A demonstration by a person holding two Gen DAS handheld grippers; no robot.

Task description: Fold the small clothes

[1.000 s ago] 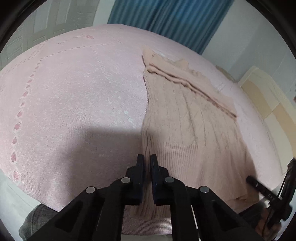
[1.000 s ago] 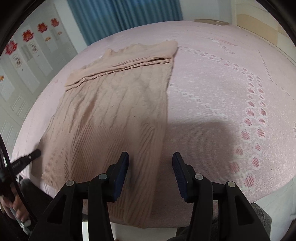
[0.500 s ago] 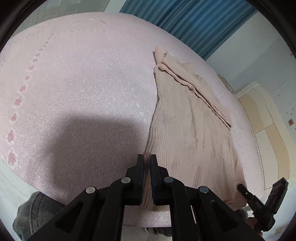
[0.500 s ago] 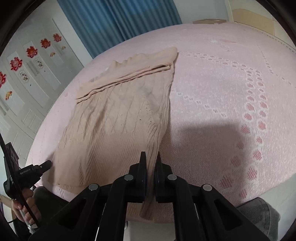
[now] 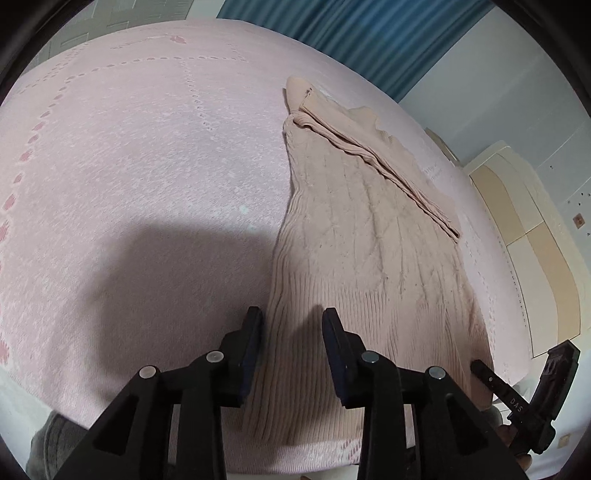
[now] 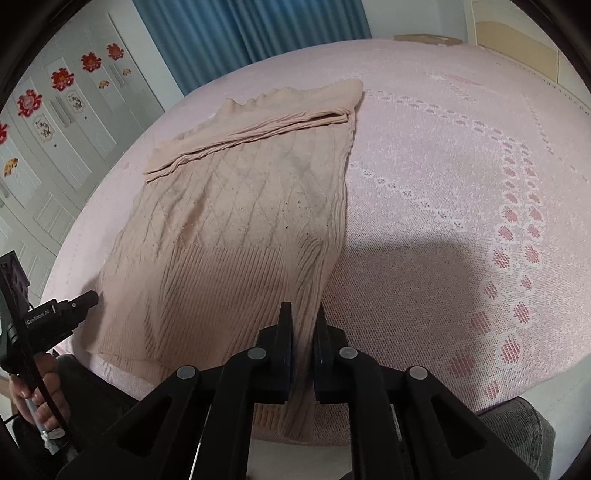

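Note:
A beige knit sweater (image 5: pixel 362 236) lies flat on the pink bed, sleeves folded across its far end, ribbed hem toward me. It also shows in the right wrist view (image 6: pixel 236 206). My left gripper (image 5: pixel 291 317) is open, its jaws astride the hem's left corner, the fabric lying between them. My right gripper (image 6: pixel 302 314) is shut on the hem's right corner, which bunches into pleats at the jaws. The other gripper's tip shows at the edge of each view (image 5: pixel 491 376) (image 6: pixel 70 306).
The pink bedspread (image 5: pixel 129 166) with a flower border (image 6: pixel 517 251) covers the bed. Its near edge runs just below the hem. Blue curtains (image 6: pixel 229 33) and white wardrobe doors (image 6: pixel 55 122) stand behind. A cream headboard (image 5: pixel 535 251) is on the right.
My left gripper has opened and now straddles the hem's left corner. My right gripper closed on the hem's right corner half a second ago and stays shut on it.

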